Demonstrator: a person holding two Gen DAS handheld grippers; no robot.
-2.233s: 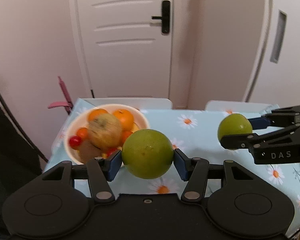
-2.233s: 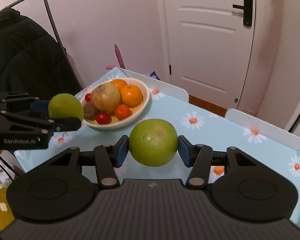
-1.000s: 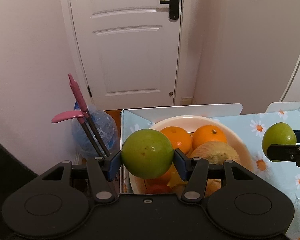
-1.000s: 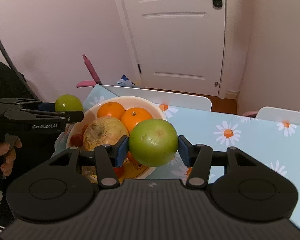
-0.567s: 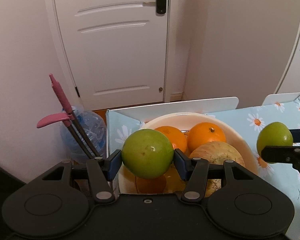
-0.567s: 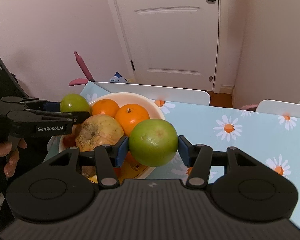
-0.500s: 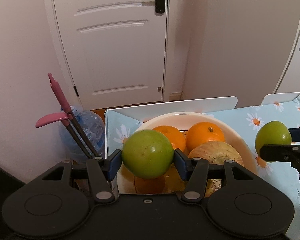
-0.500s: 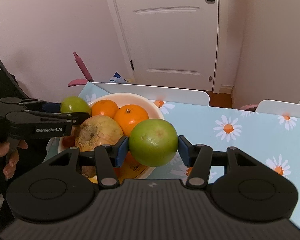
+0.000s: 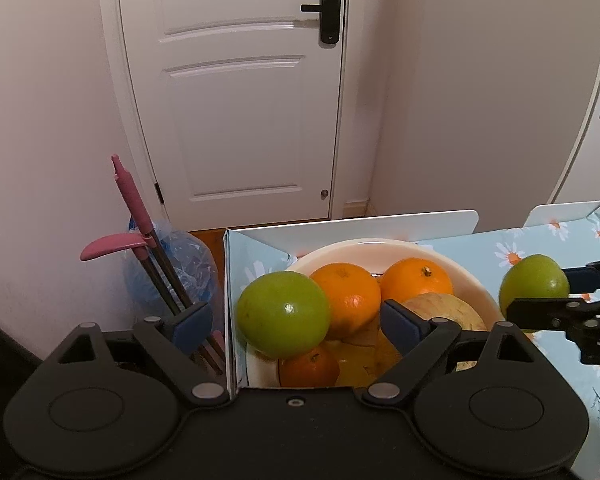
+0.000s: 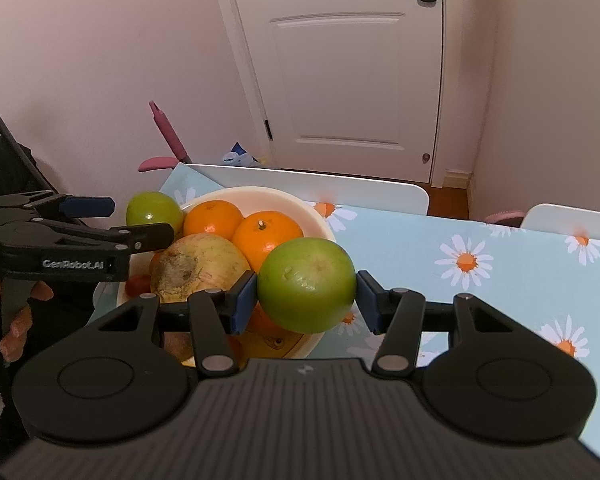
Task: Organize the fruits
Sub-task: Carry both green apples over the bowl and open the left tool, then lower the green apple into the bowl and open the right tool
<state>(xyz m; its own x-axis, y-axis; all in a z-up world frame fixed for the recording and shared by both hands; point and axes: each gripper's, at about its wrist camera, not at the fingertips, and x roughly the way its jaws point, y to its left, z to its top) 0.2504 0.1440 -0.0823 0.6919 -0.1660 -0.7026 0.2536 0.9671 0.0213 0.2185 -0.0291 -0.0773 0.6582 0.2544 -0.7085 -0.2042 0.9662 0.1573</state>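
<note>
We are opening the left tool (image 9: 296, 322), releasing a green fruit (image 9: 283, 314) over the bowl (image 9: 476, 280); the right tool (image 10: 306, 300), gripping another green fruit (image 10: 306, 290), should follow.

The table (image 10: 480, 240) wears a light-blue cloth printed with white daisies. A cream bowl (image 10: 320, 228) heaped with fruit stands directly on it, toward nine o'clock in the right wrist view, near the table's corner.

Left gripper (image 9: 296, 322) opening; green fruit (image 9: 284, 314) released (seemingly dropping).
</note>
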